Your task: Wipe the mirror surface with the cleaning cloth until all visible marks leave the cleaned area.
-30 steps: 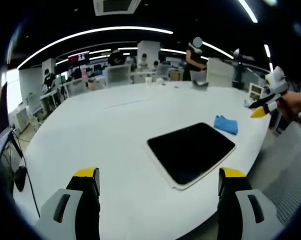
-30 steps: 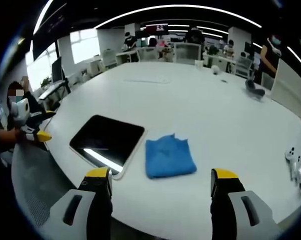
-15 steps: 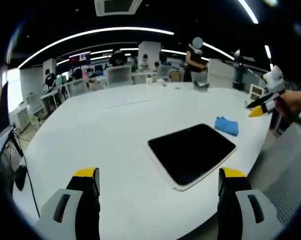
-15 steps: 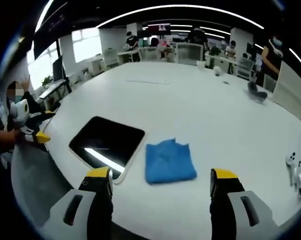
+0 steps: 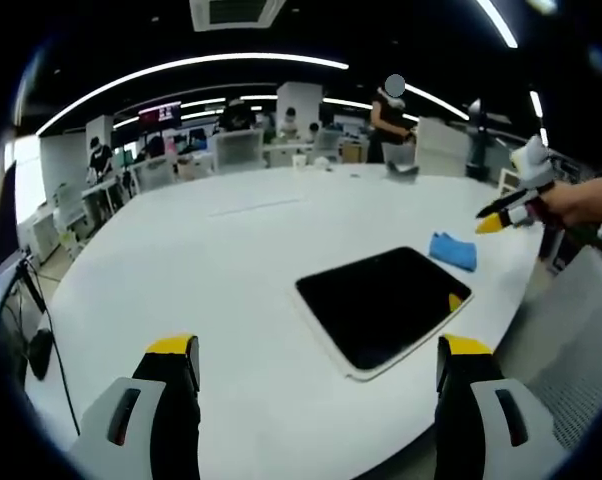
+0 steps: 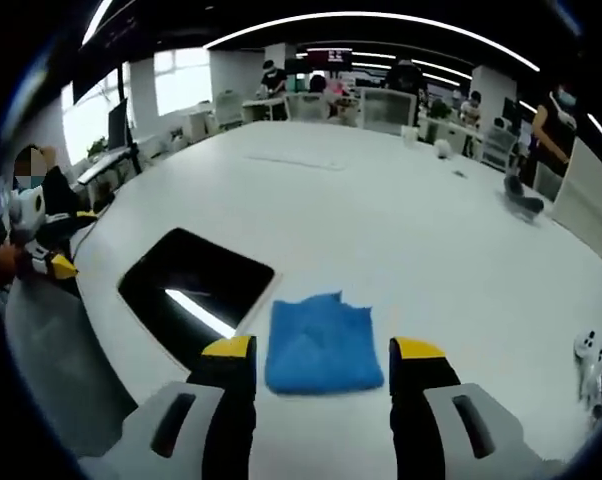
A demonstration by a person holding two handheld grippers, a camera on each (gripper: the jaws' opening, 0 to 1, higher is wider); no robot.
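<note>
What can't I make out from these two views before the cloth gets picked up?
- Marks on the mirror: in both views its face reads dark; any smudges are too small to see.
- Near edge of the blue cloth: right gripper view, hidden behind the right gripper jaw tips.
- Whether those tips touch the cloth: cannot tell.

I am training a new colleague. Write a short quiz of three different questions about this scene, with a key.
1. True or false: the right gripper is already shut on the blue cleaning cloth.
2. In the right gripper view, the cloth lies on the white table: (a) on top of the mirror, (b) beside the mirror, (c) beyond the table edge.
3. Fill in: the left gripper has its jaws ____.

Key: 1 false, its jaws stand apart on either side of the cloth; 2 b; 3 open.
</note>
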